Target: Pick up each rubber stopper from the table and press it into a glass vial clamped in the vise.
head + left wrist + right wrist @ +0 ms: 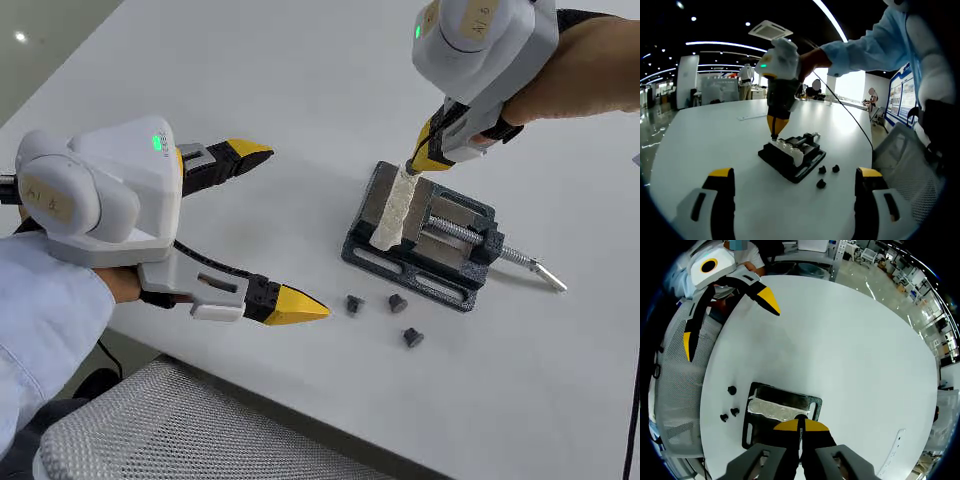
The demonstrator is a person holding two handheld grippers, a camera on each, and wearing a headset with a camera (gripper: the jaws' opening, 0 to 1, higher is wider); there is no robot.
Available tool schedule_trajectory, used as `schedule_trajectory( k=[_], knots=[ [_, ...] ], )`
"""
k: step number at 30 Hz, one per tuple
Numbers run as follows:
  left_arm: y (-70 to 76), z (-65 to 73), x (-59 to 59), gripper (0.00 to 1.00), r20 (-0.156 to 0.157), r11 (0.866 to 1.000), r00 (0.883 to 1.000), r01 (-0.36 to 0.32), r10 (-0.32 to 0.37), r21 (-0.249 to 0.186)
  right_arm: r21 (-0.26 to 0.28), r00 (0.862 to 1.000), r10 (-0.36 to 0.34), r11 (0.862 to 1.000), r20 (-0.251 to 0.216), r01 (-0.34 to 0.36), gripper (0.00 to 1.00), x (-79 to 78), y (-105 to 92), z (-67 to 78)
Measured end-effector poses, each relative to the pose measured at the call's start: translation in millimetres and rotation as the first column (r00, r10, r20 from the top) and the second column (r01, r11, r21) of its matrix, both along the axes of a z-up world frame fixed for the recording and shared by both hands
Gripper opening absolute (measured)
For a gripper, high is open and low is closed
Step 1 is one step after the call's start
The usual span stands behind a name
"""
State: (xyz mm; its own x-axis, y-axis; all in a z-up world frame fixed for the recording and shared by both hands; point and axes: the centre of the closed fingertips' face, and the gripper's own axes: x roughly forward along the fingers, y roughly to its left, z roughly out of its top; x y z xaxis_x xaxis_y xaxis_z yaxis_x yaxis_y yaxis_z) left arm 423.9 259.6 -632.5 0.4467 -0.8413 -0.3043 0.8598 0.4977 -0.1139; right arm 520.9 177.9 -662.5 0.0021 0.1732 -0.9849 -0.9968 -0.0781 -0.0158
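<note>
Right tool [800, 426] sits at the bottom centre of its own view. Its yellow jaws are drawn together with only a thin seam between them, and the tips are planted right over one end of the row of glass vials [771, 410]. Is a stopper pinched under those tips? Can't tell, they cover the spot. In the head view this tool hangs in the upper right and points steeply down onto the upper end of the white-padded row. The row stands clamped in the dark bench vise [465, 215] at centre right. I read this as the pressing step, with one stopper being seated in a vial at that end.

Left tool [270, 228] is at the left of the head view, jaws spread wide and holding nothing. It hovers above the white desk [300, 80], well apart from the vise.

Three black rubber stoppers [397, 302] lie loose on the desk just beside the vise's lower edge, in the lower centre of the head view. Two are side by side and the third is a little below and to the right. So three are left to fetch, by the look of it.

What's next, as I judge it: a straight push down to seat this one, then a clean lift off the row. After that a tool has to drop over one of the three loose stoppers and close across its sides, so it can be carried end-down to an open vial mouth. They're small and may tip or skid if caught off-centre
</note>
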Motion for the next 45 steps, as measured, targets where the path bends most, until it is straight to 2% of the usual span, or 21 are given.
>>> schedule_trajectory(
  k=[10, 15, 28, 32, 37, 40, 45],
  knots=[
    [-0.8, -1.8, 0.6, 0.99, -0.004, 1.0, 1.0, 0.003, -0.003, 0.001, 0.004, 1.0, -0.005, 1.0, -0.009, 0.005, 0.0, -2.1, -0.3, 0.0],
    [-2.4, -2.3, 1.0, 0.99, -0.005, 1.0, 1.0, 0.004, -0.004, -0.004, -0.016, 1.0, 0.005, 1.0, 0.001, -0.005, 0.0, -2.2, 0.2, -0.5],
    [-2.2, -4.9, 2.1, 0.99, -0.009, 1.0, 1.0, 0.002, -0.002, -0.011, -0.02, 1.0, 0.003, 1.0, 0.0, -0.003, 0.0, -2.3, 0.4, -0.4],
    [-2.6, -2.9, 2.8, 0.99, -0.006, 1.0, 1.0, 0.002, -0.002, -0.015, -0.006, 1.0, -0.001, 1.0, 0.012, 0.001, 0.0, -1.9, 0.2, 0.5],
    [-1.1, 2.1, 1.5, 0.99, 0.003, 1.0, 1.0, 0.006, -0.006, -0.008, 0.006, 1.0, -0.023, 1.0, 0.008, 0.023, 0.0, -0.9, 0.9, 1.4],
    [0.5, 3.6, 0.0, 0.99, 0.006, 1.0, 1.0, 0.005, -0.005, 0.0, 0.007, 1.0, -0.011, 1.0, 0.009, 0.011, 0.0, -0.7, 0.8, 1.6],
    [3.0, 6.4, -2.0, 0.99, 0.013, 1.0, 1.0, 0.001, -0.001, 0.009, 0.035, 1.0, -0.029, 0.999, 0.001, 0.029, 0.0, 0.4, -0.3, 2.0]
  ],
)
